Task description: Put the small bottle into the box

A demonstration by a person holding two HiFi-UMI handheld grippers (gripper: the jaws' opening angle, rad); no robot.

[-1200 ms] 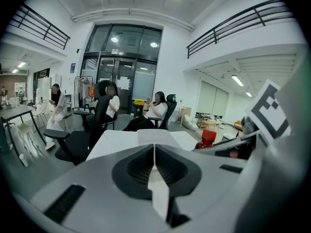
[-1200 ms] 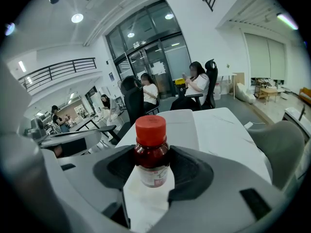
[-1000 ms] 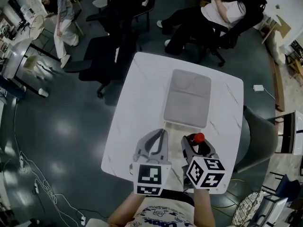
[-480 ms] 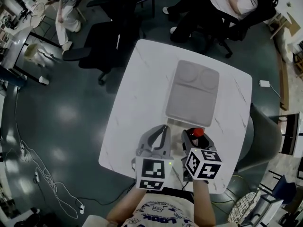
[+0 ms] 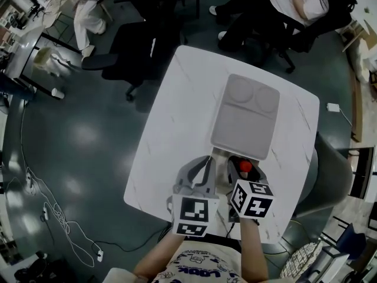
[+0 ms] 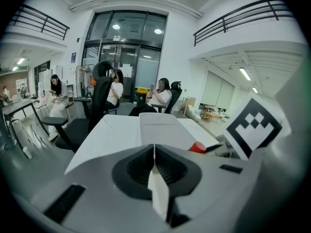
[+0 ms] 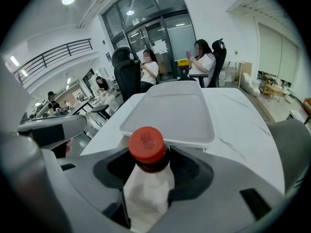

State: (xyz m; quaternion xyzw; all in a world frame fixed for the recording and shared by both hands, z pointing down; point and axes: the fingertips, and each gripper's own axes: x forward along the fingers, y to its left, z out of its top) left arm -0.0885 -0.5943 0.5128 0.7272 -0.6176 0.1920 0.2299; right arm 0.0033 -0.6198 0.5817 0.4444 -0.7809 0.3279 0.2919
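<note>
Right side: I am holding my right gripper (image 5: 242, 165) closed on the small bottle (image 7: 147, 181). Its two jaws are pressing on the pale body from either side, just under the red cap (image 7: 146, 143). The cap is standing clear of the jaws and pointing toward the box (image 7: 170, 111). In the head view the cap (image 5: 245, 166) is showing at the tips of this gripper, just short of the box's near edge. The bottle is therefore sitting in my grip and outside the box. I cannot tell whether its base is touching the table (image 5: 171, 128).

Left side: I am carrying my left gripper (image 5: 204, 163) with its jaws fully together, meeting in a thin line in the left gripper view and gripping nothing. It is riding just beside the right gripper, both pointing at the box.

Box: the grey box (image 5: 245, 117) is lying flat on the white table, beyond both grippers. Its top face is showing two round recesses at the far end.

Surroundings: people (image 5: 294, 5) are sitting in dark office chairs (image 5: 126, 63) past the table's far edge.
</note>
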